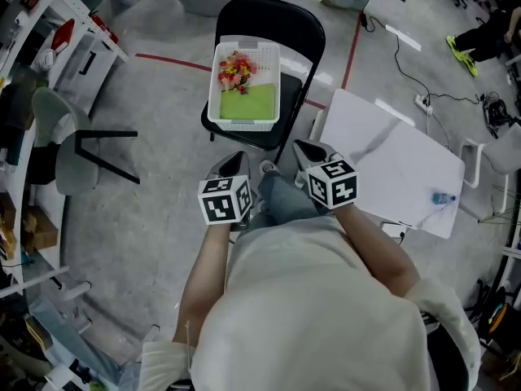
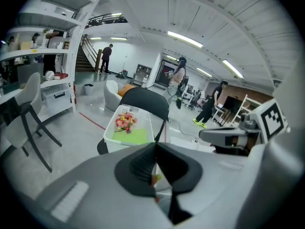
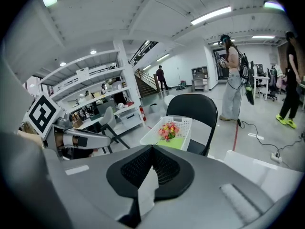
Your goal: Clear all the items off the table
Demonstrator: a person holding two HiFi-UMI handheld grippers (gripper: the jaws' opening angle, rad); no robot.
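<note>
Left gripper point(image 2: 156, 149): jaws pressed together, nothing between. Right gripper point(image 3: 152, 152): jaws pressed together, empty too. Both held side by side, close to person's body, pointing forward and down.

Straight ahead of both grippers: black metal folding chair point(image 1: 269, 15), white perforated plastic basket point(image 1: 244, 123) on its seat. Inside basket: bunch of pink, red and yellow flowers point(image 1: 234, 70), flat green sheet point(image 1: 248, 103) just nearer.

Right of right gripper: white rectangular table point(image 1: 391, 165). Small blue object point(image 1: 442, 196) near table's edge, well apart from right gripper; too small to identify.
</note>
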